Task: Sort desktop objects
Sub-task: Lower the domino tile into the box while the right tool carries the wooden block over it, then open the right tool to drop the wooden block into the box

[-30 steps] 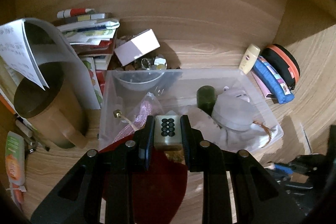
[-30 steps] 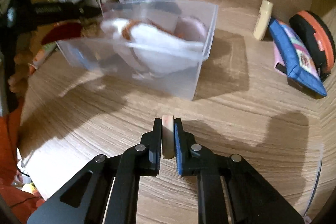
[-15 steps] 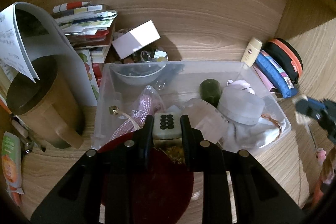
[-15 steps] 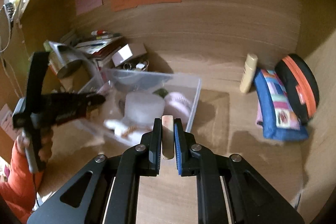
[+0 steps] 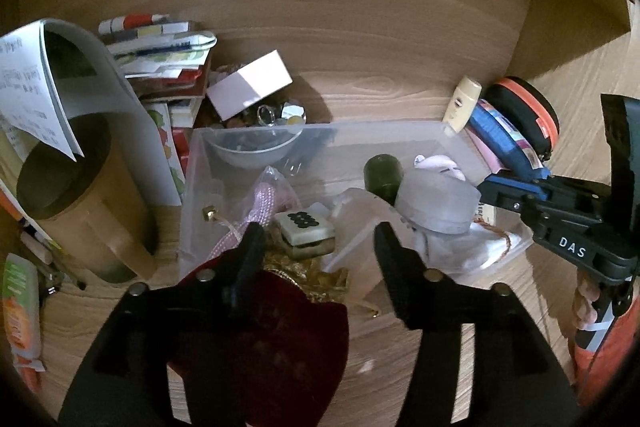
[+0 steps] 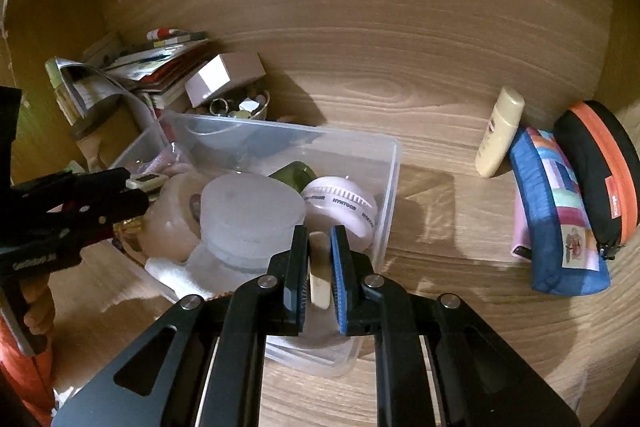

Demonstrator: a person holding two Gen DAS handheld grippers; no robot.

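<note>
A clear plastic bin holds a frosted round tub, a green bottle, a pink fan and a dark red pouch. A white tile with black dots lies in the bin on gold fabric. My left gripper hovers just over it, its jaws opening and the pads clear of the tile. My right gripper is shut on a thin cream block above the bin's near right corner. In the left wrist view the right gripper reaches in from the right.
A brown jug and a curled paper stand left of the bin, with stacked booklets and a white box behind. Right of the bin are a cream tube, a blue pouch and a black-orange case. A wooden wall closes the back.
My left jaws have spread and let go of the dotted tile, which now rests in the bin. My right gripper has come up over the bin with the cream block.
</note>
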